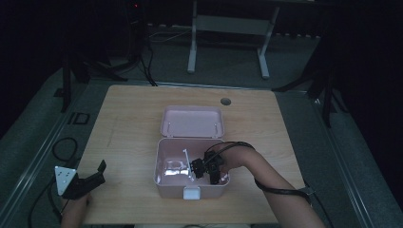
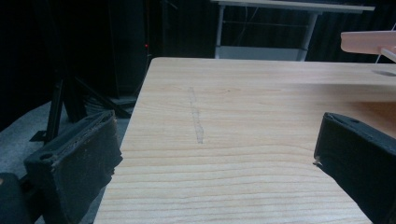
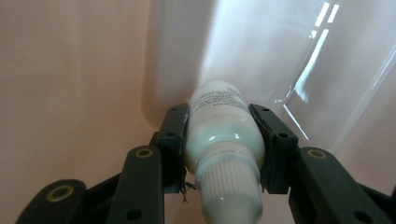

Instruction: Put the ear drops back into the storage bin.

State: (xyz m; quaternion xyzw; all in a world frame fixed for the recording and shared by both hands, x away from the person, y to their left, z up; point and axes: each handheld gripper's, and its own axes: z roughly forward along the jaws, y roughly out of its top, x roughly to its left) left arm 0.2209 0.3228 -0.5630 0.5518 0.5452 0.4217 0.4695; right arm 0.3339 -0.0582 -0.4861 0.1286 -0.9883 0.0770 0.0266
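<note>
A pink box (image 1: 164, 178) stands open mid-table, its lid (image 1: 192, 122) tipped back. My right gripper (image 1: 203, 167) reaches down inside it, and a white bottle (image 3: 223, 135) with a ribbed cap and a printed label is clamped between its jaws, shut on both sides of the bottle close to the pink inner wall (image 3: 70, 70). A clear plastic piece (image 1: 186, 160) lies in the box beside it. At the table's near left corner my left gripper (image 1: 95, 176) rests low with jaws wide apart, and nothing lies between its fingers (image 2: 74, 161).
The wooden table (image 1: 128, 123) has a round cable hole (image 1: 225, 101) behind the box. A white latch (image 1: 191, 193) sits on the box's front. Cables lie on the floor at left, and a desk frame (image 1: 228, 28) stands beyond the table.
</note>
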